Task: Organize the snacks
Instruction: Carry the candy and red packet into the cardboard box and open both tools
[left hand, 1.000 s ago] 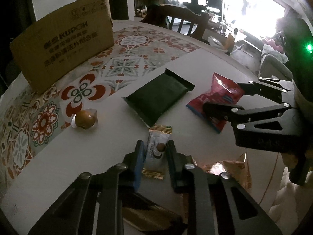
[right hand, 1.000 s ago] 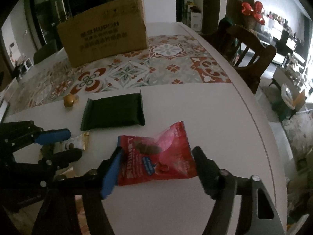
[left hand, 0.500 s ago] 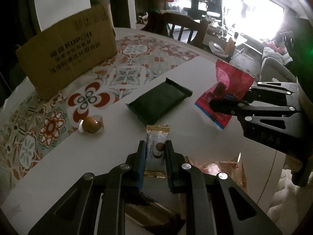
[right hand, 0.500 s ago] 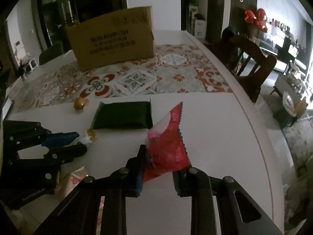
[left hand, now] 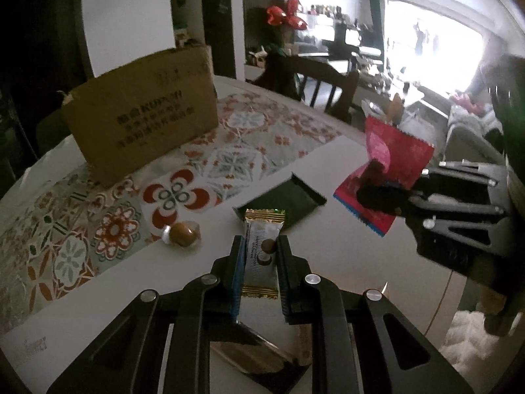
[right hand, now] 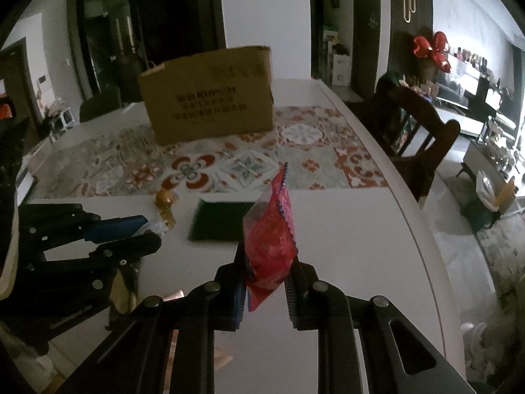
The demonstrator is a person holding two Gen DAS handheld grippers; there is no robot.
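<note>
- Left gripper (left hand: pixel 261 256): jaws clamped on a small white snack bar (left hand: pixel 262 249) w/ gold crimped ends; bar stands lengthwise between the pads, top end sticking out past the fingertips, lifted clear of the table (left hand: pixel 344 252).
- Right gripper (right hand: pixel 267 274): jaws closing, pads pressing on a red snack bag (right hand: pixel 270 236). Bag is squeezed edge-on, upper part poking up above the fingertips, lower corner hanging below; it's off the tabletop.
- In the left wrist view the same red bag shows at right, held in the other gripper's black fingers, serrated top edge up.
- Dark green flat packet (right hand: pixel 221 218) lies on the white part of the table, between the two grippers & beyond them; nothing touches it.
- Round gold-brown wrapped candy (left hand: pixel 182 233) sits on the table near the edge of the patterned runner (left hand: pixel 108 229), left of the green packet, apart from it.
- Cardboard box (right hand: pixel 210 97) w/ dark print stands upright on the runner at the far side, well apart from the snacks.
- Under the left gripper, near the table's close edge, more wrappers (left hand: pixel 262 358) (brownish, shiny) lie partly hidden by the fingers; can't tell what they are.
- Dark wooden chair (right hand: pixel 423 138) stands at the table's right side.
</note>
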